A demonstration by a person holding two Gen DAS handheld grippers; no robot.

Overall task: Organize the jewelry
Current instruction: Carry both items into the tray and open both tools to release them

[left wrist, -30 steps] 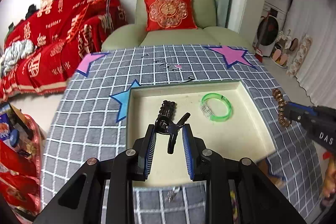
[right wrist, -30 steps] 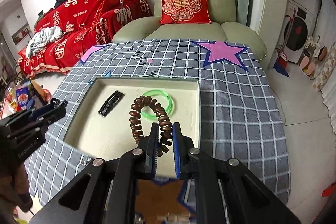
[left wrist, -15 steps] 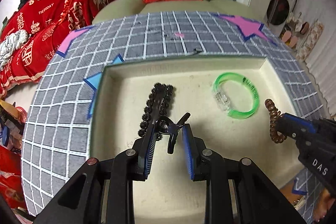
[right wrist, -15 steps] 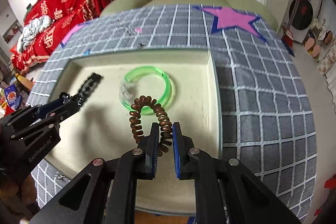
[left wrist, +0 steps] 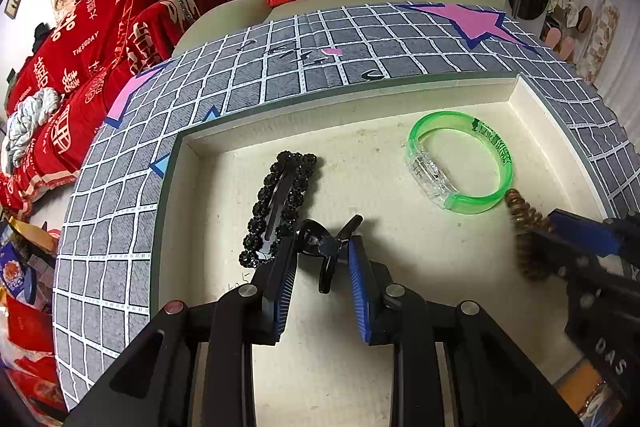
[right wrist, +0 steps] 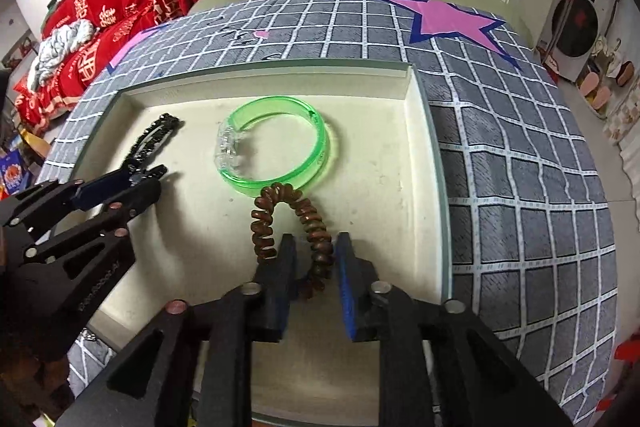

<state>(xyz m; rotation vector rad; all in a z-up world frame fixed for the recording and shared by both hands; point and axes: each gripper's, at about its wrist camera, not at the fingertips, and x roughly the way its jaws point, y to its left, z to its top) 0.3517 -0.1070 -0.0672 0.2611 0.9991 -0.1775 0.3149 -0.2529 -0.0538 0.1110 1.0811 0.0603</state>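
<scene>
While both grippers hang low over the cream tray (left wrist: 532, 99), its contents read as follows: one black beaded barrette (left wrist: 280, 203), lying flat at the left; one green translucent bangle (left wrist: 460, 163), lying flat toward the far right; one brown spiral hair tie (right wrist: 296, 223), its far loop touching the bangle's near edge. Left gripper (left wrist: 322, 251): fingers part-closed on a small black claw clip (left wrist: 326, 247), which sits just beside the barrette's near end and looks close to the tray floor. Right gripper (right wrist: 314, 251): fingers parted, a gap visible on each side of the hair tie, which seems already let go. Handling note, as judgement: lower the clip until it rests, spread the fingers fully, then lift straight up so the pads drag neither clip nor barrette; withdraw the right likewise, clear of coil and bangle.
</scene>
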